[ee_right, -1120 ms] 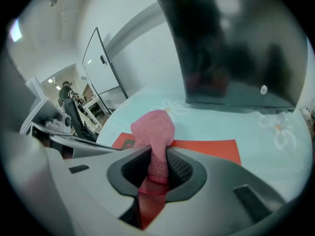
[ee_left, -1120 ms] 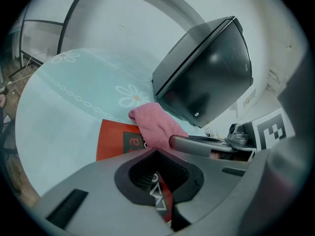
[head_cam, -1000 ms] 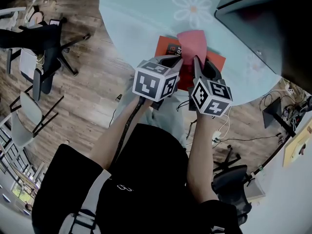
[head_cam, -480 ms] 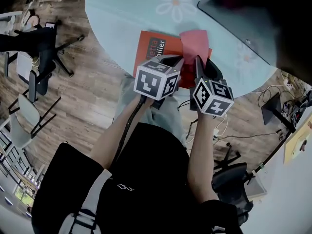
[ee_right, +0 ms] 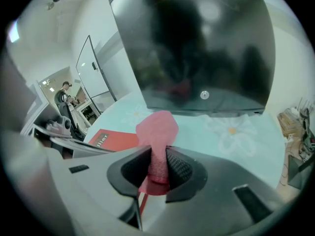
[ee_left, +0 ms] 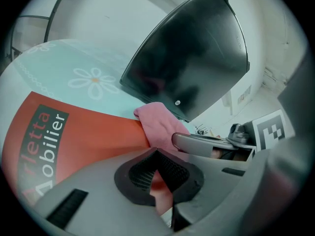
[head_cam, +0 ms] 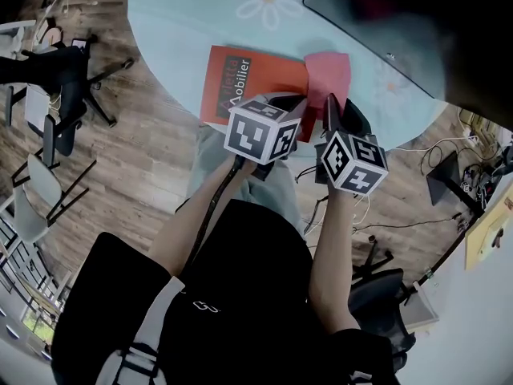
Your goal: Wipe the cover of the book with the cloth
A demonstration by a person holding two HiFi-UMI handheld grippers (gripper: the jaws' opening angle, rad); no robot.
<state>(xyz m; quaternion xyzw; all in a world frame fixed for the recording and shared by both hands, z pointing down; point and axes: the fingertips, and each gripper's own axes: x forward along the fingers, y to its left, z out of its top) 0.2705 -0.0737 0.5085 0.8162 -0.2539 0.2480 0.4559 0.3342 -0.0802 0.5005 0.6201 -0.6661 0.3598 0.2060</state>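
Pinching the pink cloth (head_cam: 329, 72) between the jaws of our right gripper (head_cam: 329, 103), we rest it on the red book (head_cam: 256, 74); our left gripper (head_cam: 293, 103) sits clenched, empty.

Pretty sure this is an office space
Swivel chairs (head_cam: 64, 66) on wood-look flooring (head_cam: 136, 167), a big dark monitor (ee_left: 197, 58) on the round table (head_cam: 180, 22), cables (head_cam: 453, 163) trailing, glass partitions (ee_right: 96, 68) behind.

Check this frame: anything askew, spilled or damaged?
Nothing stands out. The book lies flat and intact on the table; the pink cloth, clamped in the right tongs, drapes over one end of its cover.
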